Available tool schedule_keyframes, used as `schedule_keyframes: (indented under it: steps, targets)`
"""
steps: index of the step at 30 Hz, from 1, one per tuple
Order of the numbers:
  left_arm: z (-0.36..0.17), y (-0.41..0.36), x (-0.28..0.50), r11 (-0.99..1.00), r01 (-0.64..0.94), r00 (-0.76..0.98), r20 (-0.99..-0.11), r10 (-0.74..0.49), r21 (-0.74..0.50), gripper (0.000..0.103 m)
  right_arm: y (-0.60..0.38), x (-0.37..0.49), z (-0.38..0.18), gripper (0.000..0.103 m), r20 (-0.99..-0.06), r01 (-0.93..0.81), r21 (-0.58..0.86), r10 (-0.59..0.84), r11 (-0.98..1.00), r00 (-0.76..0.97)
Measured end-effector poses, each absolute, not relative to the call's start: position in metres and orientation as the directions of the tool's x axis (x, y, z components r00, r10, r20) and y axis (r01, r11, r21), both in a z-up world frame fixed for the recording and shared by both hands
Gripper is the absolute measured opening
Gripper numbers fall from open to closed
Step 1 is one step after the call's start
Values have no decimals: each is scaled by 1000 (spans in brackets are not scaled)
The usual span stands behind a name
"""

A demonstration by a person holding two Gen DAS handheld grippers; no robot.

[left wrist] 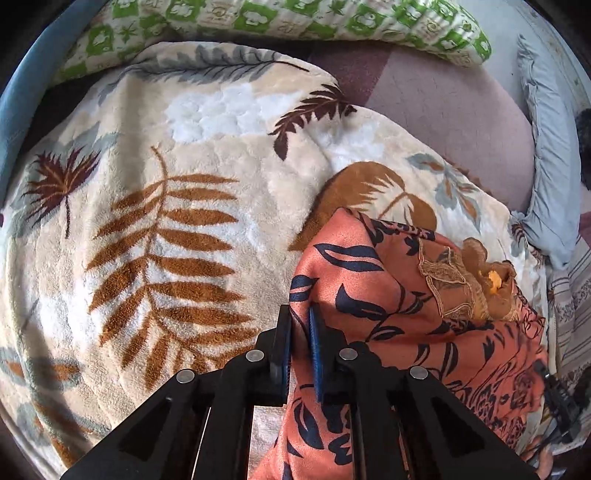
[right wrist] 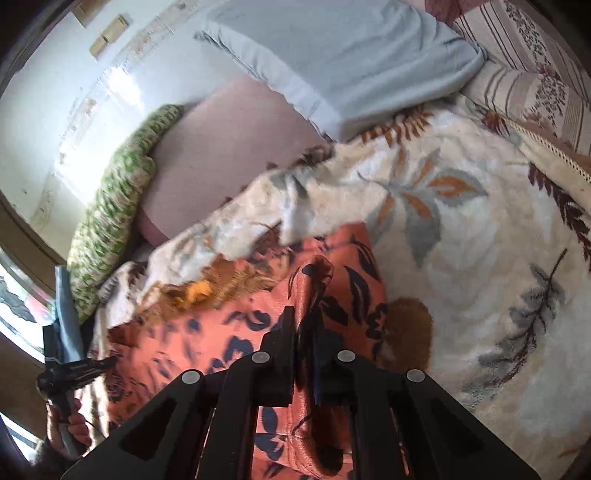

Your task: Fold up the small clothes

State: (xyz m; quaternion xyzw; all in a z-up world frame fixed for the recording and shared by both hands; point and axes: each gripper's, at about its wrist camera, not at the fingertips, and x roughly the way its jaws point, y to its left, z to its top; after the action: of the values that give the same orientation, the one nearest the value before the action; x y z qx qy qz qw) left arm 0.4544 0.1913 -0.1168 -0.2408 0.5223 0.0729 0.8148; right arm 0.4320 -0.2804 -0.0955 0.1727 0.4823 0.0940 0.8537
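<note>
Left wrist view: our left gripper (left wrist: 300,328) pinches the orange garment (left wrist: 399,306) on the leaf blanket (left wrist: 155,221); right gripper (right wrist: 304,328) clamps its fold too.

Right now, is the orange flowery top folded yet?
Not yet. The orange top with dark blue leaves is bunched on the leaf-print fleece blanket, no flat fold showing. The left gripper and right gripper both pinch it. Smoothing and folding remain.

One orange garment (left wrist: 388,295) at five o'clock, one leaf blanket (left wrist: 166,221), one blue pillow (right wrist: 343,62) at twelve, one green quilt (left wrist: 295,22), two grippers (left wrist: 300,325) (right wrist: 304,325)
</note>
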Motion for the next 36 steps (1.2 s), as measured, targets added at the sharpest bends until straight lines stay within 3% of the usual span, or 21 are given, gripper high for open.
schedule_keyframes:
  steps: [2, 5, 7, 9, 13, 18, 20, 21, 22, 25, 27, 29, 32, 34, 36]
  targets:
    - [-112, 196, 451, 843, -387, 461, -870, -173, -373, 10, -281, 435, -124, 7, -855, 38, 339, 291, 940, 429]
    - [-97, 208, 438, 802, -383, 514, -827, -227, -458, 10, -286, 425, -114, 14, -817, 38, 397, 334, 917, 471]
    - [-86, 212, 427, 756, -343, 576, -761, -300, -558, 15, -290, 418, -105, 36, -791, 37, 445, 374, 895, 483]
    - [-79, 206, 422, 737, -312, 606, -723, -331, -599, 20, -289, 414, -102, 42, -788, 29, 451, 382, 892, 482]
    - [-79, 178, 441, 809, -253, 548, -768, -332, -531, 28, -276, 422, -113, 41, -824, 14, 403, 356, 915, 441]
    - [-98, 148, 487, 850, -219, 419, -833, -362, -479, 29, -265, 431, -120, 40, -841, -5, 377, 345, 926, 416]
    - [-103, 137, 505, 894, -221, 396, -873, -283, -390, 29, -259, 432, -119, 31, -852, -41, 340, 326, 939, 409]
    - [-105, 134, 514, 909, -227, 394, -887, -242, -349, 27, -257, 432, -119, 14, -857, -58, 323, 319, 944, 405]
    - [-108, 133, 521, 922, -237, 394, -898, -196, -305, 21, -255, 431, -118, 6, -858, -79, 318, 322, 945, 400]
    - [-116, 140, 532, 923, -306, 383, -918, -103, -232, 11, -263, 421, -95, 6, -799, -110, 358, 365, 927, 479]
    - [-120, 151, 531, 891, -347, 378, -913, -155, -295, 10, -271, 418, -96, 6, -800, -92, 368, 366, 925, 476]
    - [-115, 156, 525, 879, -332, 399, -895, -197, -342, 10, -273, 420, -112, 9, -858, -81, 320, 325, 944, 397]
    - [-103, 161, 511, 907, -280, 414, -892, -183, -316, 13, -282, 415, -106, 10, -857, -47, 297, 288, 954, 428]
    - [-99, 167, 499, 905, -260, 391, -894, -220, -337, 20, -286, 411, -84, 26, -809, -10, 305, 265, 952, 524]
    - [-93, 178, 486, 891, -256, 374, -888, -266, -375, 24, -276, 413, -65, 32, -747, -71, 367, 339, 928, 571]
